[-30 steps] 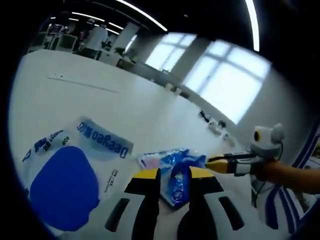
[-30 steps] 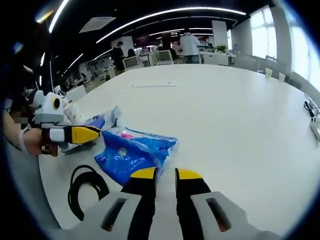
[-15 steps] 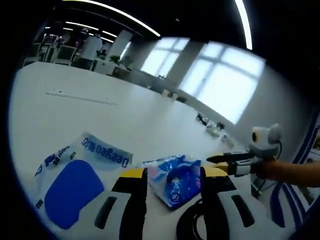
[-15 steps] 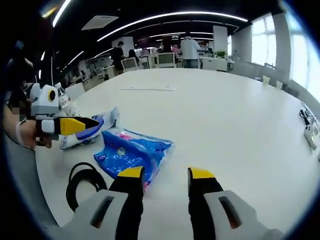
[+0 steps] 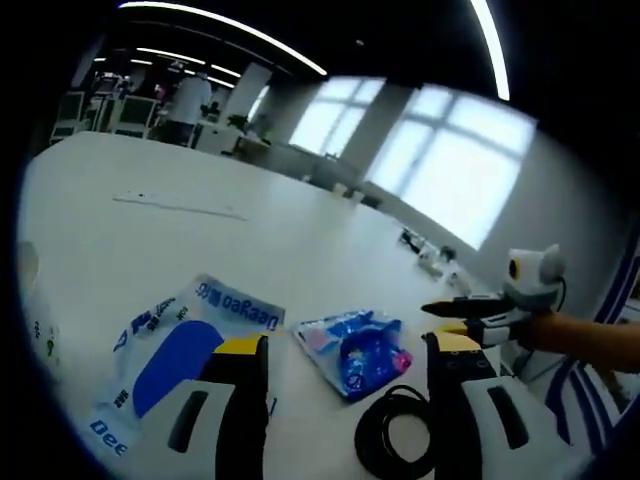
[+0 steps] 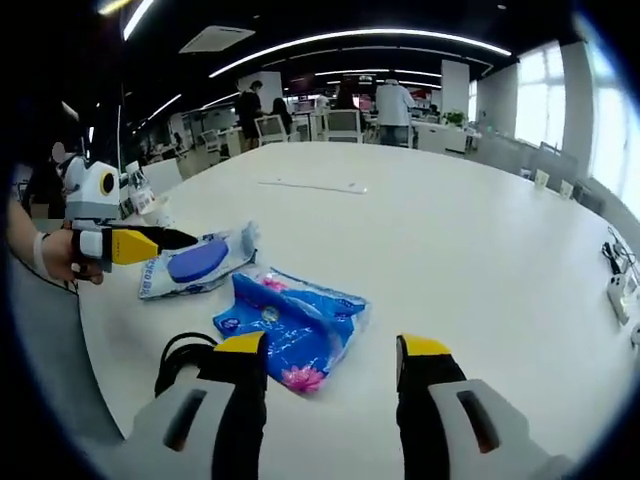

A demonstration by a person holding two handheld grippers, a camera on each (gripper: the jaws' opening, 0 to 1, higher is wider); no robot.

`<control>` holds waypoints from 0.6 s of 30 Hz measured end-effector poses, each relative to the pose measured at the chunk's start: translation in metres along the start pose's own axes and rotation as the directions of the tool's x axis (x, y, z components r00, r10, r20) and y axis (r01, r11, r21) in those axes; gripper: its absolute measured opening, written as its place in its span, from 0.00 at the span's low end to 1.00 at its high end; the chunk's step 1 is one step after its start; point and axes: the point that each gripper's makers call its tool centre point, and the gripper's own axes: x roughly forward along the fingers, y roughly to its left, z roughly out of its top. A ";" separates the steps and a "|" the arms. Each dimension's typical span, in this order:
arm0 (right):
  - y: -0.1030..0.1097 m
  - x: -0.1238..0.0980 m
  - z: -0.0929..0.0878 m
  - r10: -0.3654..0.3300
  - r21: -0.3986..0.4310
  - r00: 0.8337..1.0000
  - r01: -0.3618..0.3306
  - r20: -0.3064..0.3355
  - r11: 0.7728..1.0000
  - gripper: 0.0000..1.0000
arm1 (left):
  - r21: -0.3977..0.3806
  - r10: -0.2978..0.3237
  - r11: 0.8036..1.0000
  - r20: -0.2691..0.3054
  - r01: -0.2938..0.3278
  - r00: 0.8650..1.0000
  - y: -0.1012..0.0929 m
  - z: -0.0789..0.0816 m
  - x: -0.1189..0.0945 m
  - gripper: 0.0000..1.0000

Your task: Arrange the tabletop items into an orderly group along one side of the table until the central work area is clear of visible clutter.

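I judge my tidying mostly done: the white pouch (image 6: 197,262), blue packet (image 6: 291,325) and black cable (image 6: 185,357) lie grouped near the counter (image 6: 480,240) edge, and my left gripper (image 5: 345,355) and right gripper (image 6: 330,355) hold nothing, fingers spread.

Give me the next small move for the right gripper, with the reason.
Probably ease the right gripper forward and down onto the blue packet: its jaws stand wide open and empty, and the packet lies loose on the table just ahead, beside the black cable coil.

Right gripper (image 6: 335,352) jaws spread wide — blue packet (image 6: 292,326) lies just beyond.
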 end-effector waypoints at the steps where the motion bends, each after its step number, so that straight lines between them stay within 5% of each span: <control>1: 0.002 0.000 0.002 0.004 -0.005 1.000 -0.004 0.005 1.000 0.54 | -0.005 0.004 1.000 -0.001 -0.004 1.000 0.001 0.000 -0.002 0.62; 18: 0.033 0.003 0.033 0.059 -0.065 0.998 -0.060 -0.020 0.996 0.53 | -0.110 0.046 0.993 -0.046 -0.051 0.998 0.017 0.002 -0.030 0.65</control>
